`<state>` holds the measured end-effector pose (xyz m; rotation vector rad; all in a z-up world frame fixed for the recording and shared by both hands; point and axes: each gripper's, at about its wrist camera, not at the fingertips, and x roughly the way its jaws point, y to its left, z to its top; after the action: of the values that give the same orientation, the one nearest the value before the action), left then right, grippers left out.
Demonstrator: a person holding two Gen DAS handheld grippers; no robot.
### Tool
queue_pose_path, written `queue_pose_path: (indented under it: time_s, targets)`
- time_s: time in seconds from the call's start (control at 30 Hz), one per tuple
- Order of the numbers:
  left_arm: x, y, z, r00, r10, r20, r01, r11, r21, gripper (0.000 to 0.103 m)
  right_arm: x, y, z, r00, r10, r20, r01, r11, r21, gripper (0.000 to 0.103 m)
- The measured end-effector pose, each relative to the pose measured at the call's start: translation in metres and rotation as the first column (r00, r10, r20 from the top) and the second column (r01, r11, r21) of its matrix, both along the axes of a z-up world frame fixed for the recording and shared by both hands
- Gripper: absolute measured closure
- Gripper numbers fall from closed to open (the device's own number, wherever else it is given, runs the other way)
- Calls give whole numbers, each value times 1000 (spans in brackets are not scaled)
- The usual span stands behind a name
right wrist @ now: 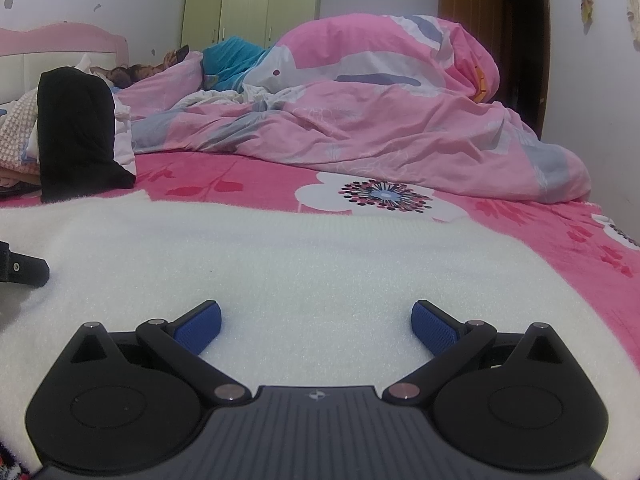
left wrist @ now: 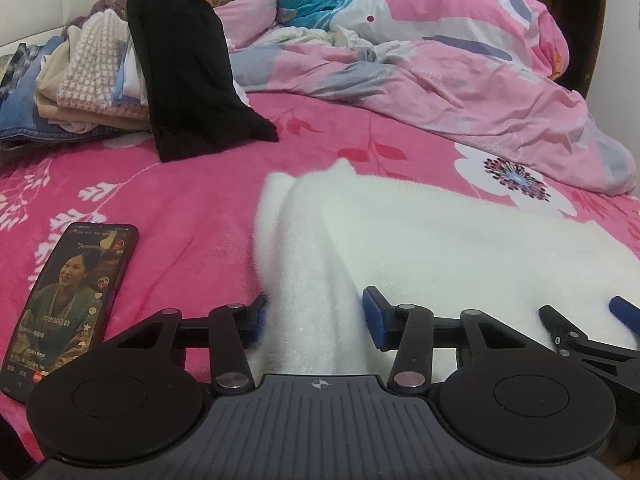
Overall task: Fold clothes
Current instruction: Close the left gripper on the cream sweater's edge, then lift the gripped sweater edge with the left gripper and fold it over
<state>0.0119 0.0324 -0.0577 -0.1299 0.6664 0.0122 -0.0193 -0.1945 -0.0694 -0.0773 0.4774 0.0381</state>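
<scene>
A fluffy white knit garment [right wrist: 304, 264] is lying across the hot-pink floral bedsheet [left wrist: 180, 184]. The left gripper [left wrist: 314, 322] is pinching its raised fold; the right gripper [right wrist: 316, 322] is resting wide open on it, near a crumpled pink duvet [right wrist: 380, 120].

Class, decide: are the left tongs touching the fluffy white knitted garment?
Touching. The left wrist view shows the left tongs with a raised fold of the fluffy white knitted garment bunched between them, both blue pads meeting it.
</scene>
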Motion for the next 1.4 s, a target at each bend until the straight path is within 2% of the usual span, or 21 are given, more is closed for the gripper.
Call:
queue_pose_path:
  time_s: [0.33, 0.63, 0.9, 1.0, 1.07, 1.17, 1.4]
  targets:
    - [-1, -1, -1, 1000, 0, 1, 0, 1000, 5, 57, 0, -1, 0, 1000, 2, 2, -2, 1000, 1, 0]
    - [3, 1, -3, 1000, -11, -16, 10, 999, -40, 44, -1, -1, 0, 1000, 1, 5, -1, 1000, 1, 0]
    - [4, -1, -6, 1000, -10, 5, 10, 1000, -30, 39, -1, -1, 0, 1000, 2, 5, -2, 1000, 1, 0]
    - [2, -3, -5, 1000, -7, 26, 7, 1000, -12, 44, -1, -1, 0, 1000, 2, 5, -2, 1000, 0, 0]
    - [0, -4, -3, 999, -2, 40, 2, 1000, -2, 56, -1, -1, 0, 1000, 2, 6, -2, 1000, 0, 0]
    - [-1, -2, 1, 999, 8, 51, -7, 1000, -2, 68, -1, -1, 0, 1000, 2, 7, -2, 1000, 0, 0]
    - [-7, -7, 12, 995, -16, 98, 14, 1000, 22, 73, -1, -2, 0, 1000, 3, 8, -3, 1000, 1, 0]
